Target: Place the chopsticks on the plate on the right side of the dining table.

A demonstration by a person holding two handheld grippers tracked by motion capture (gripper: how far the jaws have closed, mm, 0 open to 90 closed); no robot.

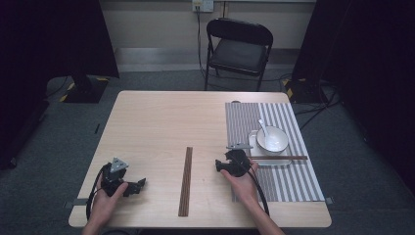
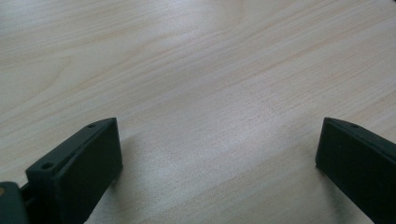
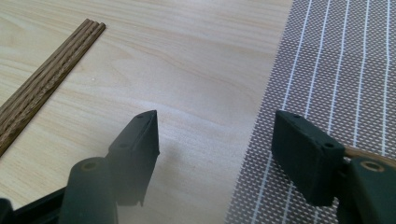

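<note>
High view: both grippers, left [image 1: 139,185] and right [image 1: 219,165], rest on the counter [image 1: 156,122], fingers spread and empty, flanking the wooden strip [image 1: 185,181], likely ready to lift it.

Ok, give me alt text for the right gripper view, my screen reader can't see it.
The right gripper hangs open and empty over a light wooden table, straddling the edge of a grey striped placemat. A dark wooden strip lies on the table at upper left.

1 overhead view, 2 tabletop [image 1: 156,122] close-ups
</note>
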